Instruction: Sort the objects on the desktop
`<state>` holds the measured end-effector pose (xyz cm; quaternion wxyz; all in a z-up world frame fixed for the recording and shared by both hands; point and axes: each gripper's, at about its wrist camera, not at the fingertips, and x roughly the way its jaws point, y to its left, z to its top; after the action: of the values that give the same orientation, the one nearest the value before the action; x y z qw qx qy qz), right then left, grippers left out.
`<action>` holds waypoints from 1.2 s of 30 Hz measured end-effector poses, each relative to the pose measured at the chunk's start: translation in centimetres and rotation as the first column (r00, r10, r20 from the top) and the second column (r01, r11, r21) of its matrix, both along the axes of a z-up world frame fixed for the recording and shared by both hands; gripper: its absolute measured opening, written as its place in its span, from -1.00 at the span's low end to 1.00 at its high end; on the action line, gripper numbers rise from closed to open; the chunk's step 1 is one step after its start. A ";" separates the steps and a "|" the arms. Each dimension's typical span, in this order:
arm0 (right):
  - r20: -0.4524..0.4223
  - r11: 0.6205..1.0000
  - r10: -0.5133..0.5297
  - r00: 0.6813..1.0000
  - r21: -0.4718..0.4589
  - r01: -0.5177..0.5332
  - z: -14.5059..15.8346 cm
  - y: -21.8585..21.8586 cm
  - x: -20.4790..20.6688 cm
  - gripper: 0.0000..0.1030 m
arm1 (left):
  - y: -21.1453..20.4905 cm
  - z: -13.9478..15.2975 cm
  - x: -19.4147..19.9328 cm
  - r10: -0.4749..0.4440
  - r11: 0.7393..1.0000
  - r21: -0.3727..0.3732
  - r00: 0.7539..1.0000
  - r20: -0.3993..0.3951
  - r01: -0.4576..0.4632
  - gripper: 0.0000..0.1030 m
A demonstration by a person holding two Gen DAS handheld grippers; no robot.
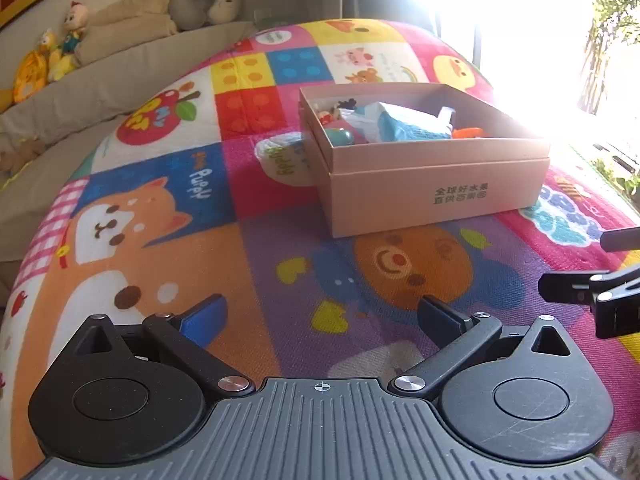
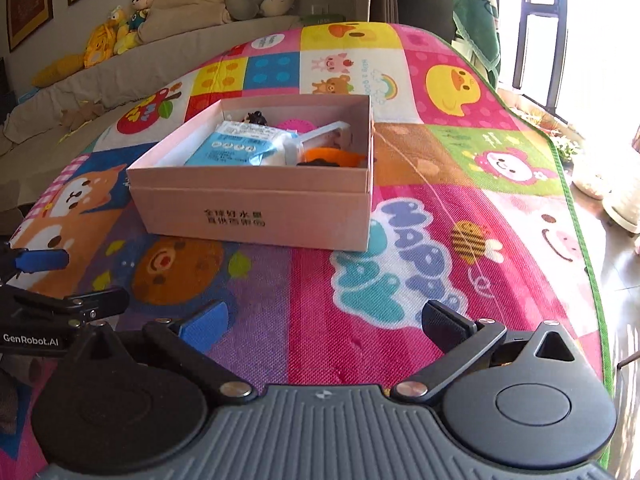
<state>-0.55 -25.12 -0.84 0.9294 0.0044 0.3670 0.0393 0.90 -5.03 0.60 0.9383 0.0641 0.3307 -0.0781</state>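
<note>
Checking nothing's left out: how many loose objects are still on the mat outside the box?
0. Everything visible sits inside the pink box; the mat around it shows only printed pictures. Behind the box is hidden.

Box point(image 2: 256, 208) sits on the mat point(image 2: 400, 280), ahead of both grippers. In it: a packet point(image 2: 236, 148) at the middle, small toys point(image 1: 334, 114) behind-left, probably a cup point(image 2: 334, 156) at right. Sofa point(image 2: 120, 76) lies behind the mat.
</note>
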 end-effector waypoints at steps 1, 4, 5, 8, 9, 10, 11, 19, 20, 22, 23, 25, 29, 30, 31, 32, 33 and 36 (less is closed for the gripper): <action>-0.015 1.000 0.005 1.000 -0.019 -0.006 -0.5 0.6 0.3 1.00 | 0.0 0.0 0.1 0.020 1.000 0.003 1.000 0.006 -0.020 1.00; -0.004 0.997 0.021 1.000 -0.069 -0.022 -0.8 2.1 1.0 1.00 | 0.3 -0.5 1.1 0.065 0.998 0.006 0.998 -0.005 -0.065 1.00; -0.001 0.996 0.030 1.000 -0.082 -0.030 -0.8 2.5 1.4 1.00 | 0.6 -0.6 1.4 0.082 0.996 -0.028 0.997 -0.014 -0.082 1.00; 0.010 0.995 0.026 1.000 -0.095 -0.025 -0.9 2.9 2.9 1.00 | 0.9 -0.8 1.7 0.110 0.992 -0.051 0.994 -0.023 -0.111 1.00; 0.005 0.997 0.016 1.000 -0.077 -0.016 -0.9 2.8 3.4 1.00 | 0.8 -0.8 1.6 0.110 0.993 -0.045 0.994 -0.017 -0.111 1.00; -0.007 0.999 0.003 1.000 -0.038 -0.003 -1.1 2.4 4.1 1.00 | 0.7 -0.8 1.6 0.111 0.993 -0.042 0.994 -0.014 -0.112 1.00; -0.002 1.000 -0.008 1.000 -0.025 0.008 -1.1 2.2 4.2 1.00 | 0.8 -0.8 1.6 0.111 0.993 -0.047 0.994 -0.015 -0.112 1.00; 0.061 0.999 -0.023 0.998 -0.024 0.025 -1.6 2.2 2.5 1.00 | 0.9 -0.9 1.5 0.112 0.992 -0.057 0.994 -0.017 -0.113 1.00; 0.060 0.999 -0.024 0.998 -0.024 0.025 -1.6 2.2 2.5 1.00 | 0.8 -0.9 1.5 0.113 0.992 -0.058 0.993 -0.018 -0.113 1.00; 0.060 0.999 -0.023 0.998 -0.031 0.025 -1.6 2.1 2.6 1.00 | 0.8 -0.9 1.5 0.113 0.992 -0.057 0.993 -0.017 -0.114 1.00; 0.059 0.999 -0.024 0.998 -0.027 0.025 -1.5 2.1 2.6 1.00 | 0.9 -0.9 1.6 0.113 0.992 -0.059 0.993 -0.019 -0.113 1.00; 0.059 0.999 -0.024 0.998 -0.029 0.025 -1.6 2.1 2.7 1.00 | 0.8 -0.9 1.5 0.113 0.992 -0.060 0.993 -0.019 -0.114 1.00; 0.059 0.999 -0.024 0.998 -0.029 0.025 -1.6 2.1 2.7 1.00 | 0.8 -0.9 1.6 0.113 0.992 -0.060 0.993 -0.019 -0.114 1.00; 0.059 0.999 -0.024 0.998 -0.029 0.025 -1.6 2.1 2.7 1.00 | 0.8 -0.9 1.5 0.112 0.992 -0.060 0.993 -0.019 -0.113 1.00; 0.059 0.999 -0.023 0.998 -0.030 0.025 -1.5 2.1 2.7 1.00 | 0.9 -0.9 1.6 0.112 0.992 -0.060 0.993 -0.019 -0.113 1.00; 0.060 0.999 -0.023 0.998 -0.030 0.025 -1.5 2.1 2.7 1.00 | 0.8 -0.9 1.6 0.112 0.992 -0.060 0.993 -0.019 -0.113 1.00; 0.060 0.999 -0.023 0.998 -0.030 0.025 -1.5 2.1 2.7 1.00 | 0.9 -0.9 1.6 0.112 0.992 -0.060 0.993 -0.019 -0.113 1.00; 0.060 0.999 -0.023 0.998 -0.030 0.025 -1.5 2.1 2.7 1.00 | 0.9 -0.9 1.6 0.112 0.992 -0.060 0.993 -0.019 -0.113 1.00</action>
<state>2.16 -23.03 -2.39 0.9402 -0.0065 0.3397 0.0224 2.49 -4.16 -0.31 0.9401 0.0159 0.3386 -0.0355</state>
